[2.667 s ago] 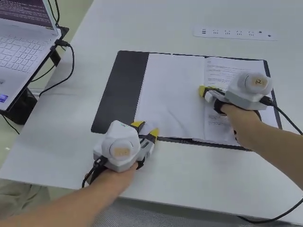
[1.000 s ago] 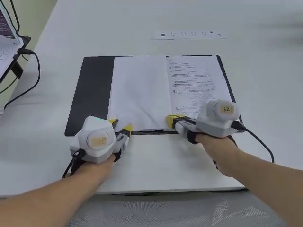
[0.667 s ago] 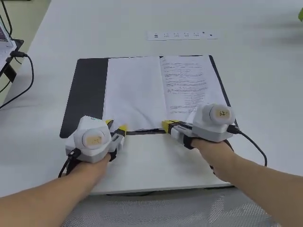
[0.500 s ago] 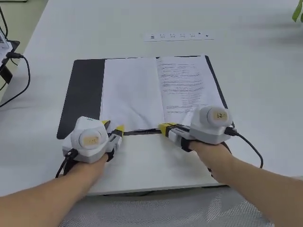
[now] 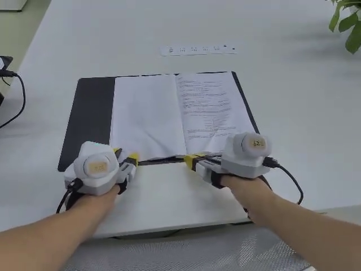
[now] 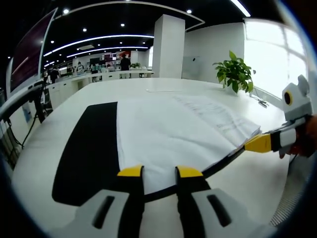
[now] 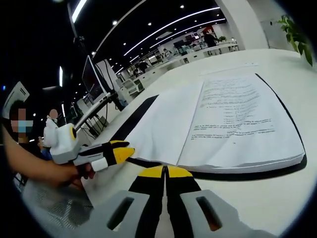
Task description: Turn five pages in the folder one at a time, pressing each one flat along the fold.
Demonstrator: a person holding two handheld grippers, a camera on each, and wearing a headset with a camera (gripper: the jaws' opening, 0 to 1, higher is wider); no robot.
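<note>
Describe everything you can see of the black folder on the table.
The folder lies open and flat on the white table. Its cover looks black and stiff, and the left inside is partly bare. A blank white page lies left of the fold; a printed page tops a thin stack on the right. The left gripper, jaws open, and the right gripper, jaws shut, sit at its near edge; whether they touch it is unclear.

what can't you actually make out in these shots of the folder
Words on the printed page: too small in the head view, blurred in the right gripper view.
Plant: cut off by the head view's top right edge.
Folder near edge: partly hidden behind the right gripper, head view.
</note>
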